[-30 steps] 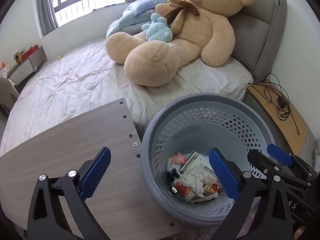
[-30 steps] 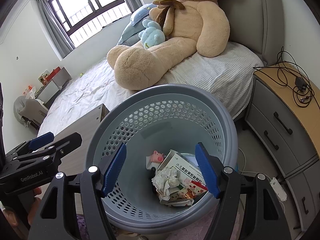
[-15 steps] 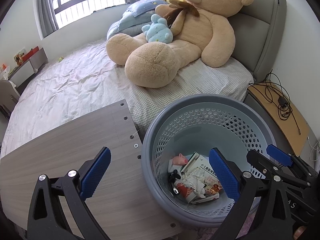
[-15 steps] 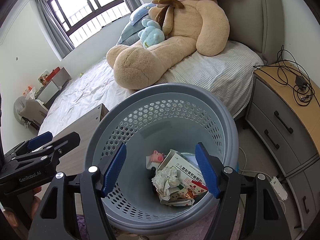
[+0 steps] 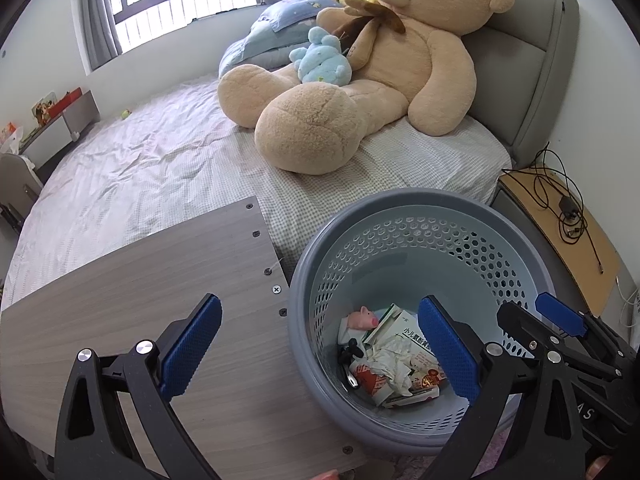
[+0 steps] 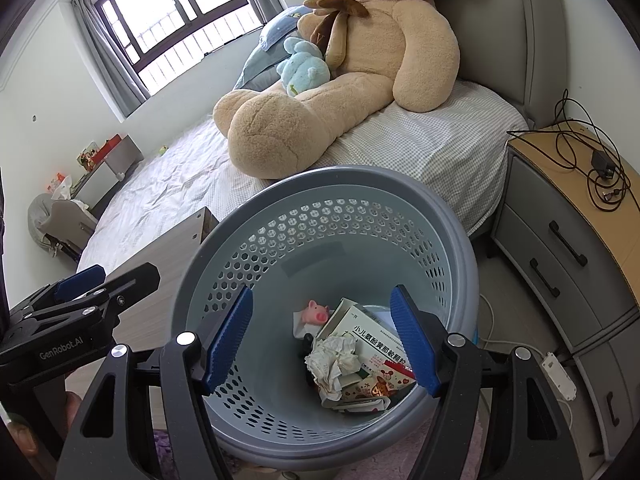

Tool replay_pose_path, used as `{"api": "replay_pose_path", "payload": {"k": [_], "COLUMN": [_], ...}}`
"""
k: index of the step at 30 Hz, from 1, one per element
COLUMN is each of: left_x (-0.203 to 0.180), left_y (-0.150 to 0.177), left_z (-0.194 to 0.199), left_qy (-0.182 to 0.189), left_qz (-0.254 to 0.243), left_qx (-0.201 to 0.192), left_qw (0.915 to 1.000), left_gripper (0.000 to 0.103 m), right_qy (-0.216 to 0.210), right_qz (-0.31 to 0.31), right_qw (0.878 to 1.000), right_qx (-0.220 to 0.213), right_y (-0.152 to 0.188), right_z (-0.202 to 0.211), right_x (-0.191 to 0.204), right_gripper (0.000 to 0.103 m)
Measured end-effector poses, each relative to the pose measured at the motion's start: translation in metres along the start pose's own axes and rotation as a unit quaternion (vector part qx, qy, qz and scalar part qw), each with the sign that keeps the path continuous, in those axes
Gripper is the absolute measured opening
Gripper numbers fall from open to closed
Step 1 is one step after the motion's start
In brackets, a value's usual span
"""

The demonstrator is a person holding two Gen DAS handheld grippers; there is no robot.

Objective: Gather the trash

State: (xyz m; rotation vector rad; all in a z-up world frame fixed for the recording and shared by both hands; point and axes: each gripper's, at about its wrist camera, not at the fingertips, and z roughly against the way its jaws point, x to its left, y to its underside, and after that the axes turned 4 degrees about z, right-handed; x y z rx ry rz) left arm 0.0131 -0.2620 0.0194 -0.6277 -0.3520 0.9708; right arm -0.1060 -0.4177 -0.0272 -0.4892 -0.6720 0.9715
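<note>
Grey perforated basket (image 6: 448, 240), lower centre of frame, beside desk (image 5: 140, 300): holds crumpled tissue (image 6: 332, 360), medicine box (image 6: 376, 344), pink pig toy (image 6: 318, 312). Left gripper (image 5: 320, 352): spread, empty. Right gripper (image 6: 322, 340): spread, empty, above basket.

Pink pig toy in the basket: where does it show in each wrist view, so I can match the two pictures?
Left wrist view: the pink pig toy lies low and right of centre, at the left edge of the trash pile in the grey basket.
Right wrist view: the pink pig toy sits near the centre, lower half, on the upper left of the pile.
Shared landmark: the crumpled tissue, just below-right of the pig.
</note>
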Motion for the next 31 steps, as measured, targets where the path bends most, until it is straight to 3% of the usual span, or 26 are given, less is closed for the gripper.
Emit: {"api": "replay_pose_path", "payload": {"k": [31], "left_x": [-0.0045], "left_y": [-0.0003], "left_z": [0.0044], "left_qy": [-0.007], "left_qz": [-0.011], "left_qx": [-0.006], "left_qw": [0.9999], "left_gripper": [0.097], "right_qy": [-0.003], "right_qz": [0.000], "right_qw": [1.000], "right_qx": [0.000], "right_y": [0.0030], "right_z": [-0.0012], "right_x": [0.0022], "right_gripper": [0.068]}}
